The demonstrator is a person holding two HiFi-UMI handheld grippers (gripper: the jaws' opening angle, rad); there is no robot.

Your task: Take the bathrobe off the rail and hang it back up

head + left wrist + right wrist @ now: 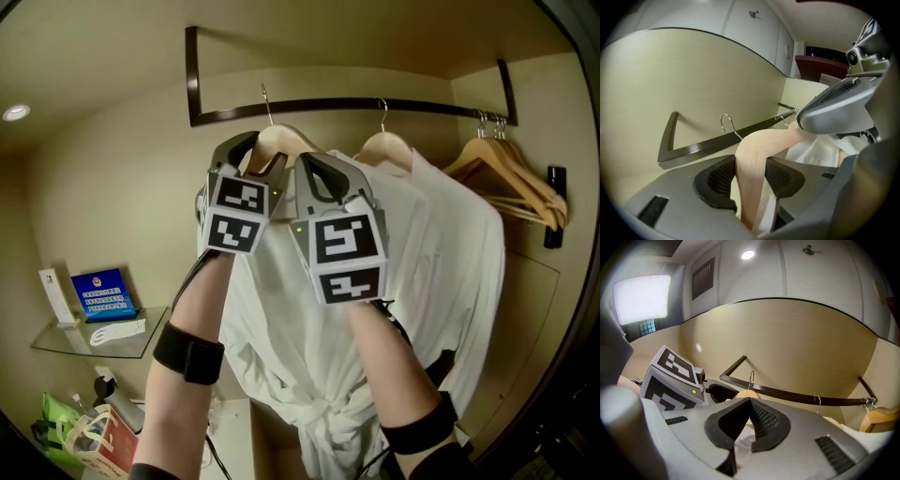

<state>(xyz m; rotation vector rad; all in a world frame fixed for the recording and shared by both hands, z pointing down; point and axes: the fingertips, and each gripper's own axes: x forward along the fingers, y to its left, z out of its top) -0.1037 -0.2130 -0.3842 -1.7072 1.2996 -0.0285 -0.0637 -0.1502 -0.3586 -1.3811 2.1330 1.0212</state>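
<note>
Both tight: left (752,177) on hanger (758,146), right (750,405) on bathrobe (743,445)

rail (431,106) bears robed hanger (384,148), bare hangers (497,167)

Both arms are up in front of you: left forearm (192,314) and right forearm (394,361), each with a black strap (189,353) round it. Your grey left gripper (262,155) points upward, jaws clamped on the pale wooden hanger (752,159). Your grey right gripper (328,178) sits just beside it, jaws closed together, white bathrobe cloth (743,441) pinched between them.
</note>
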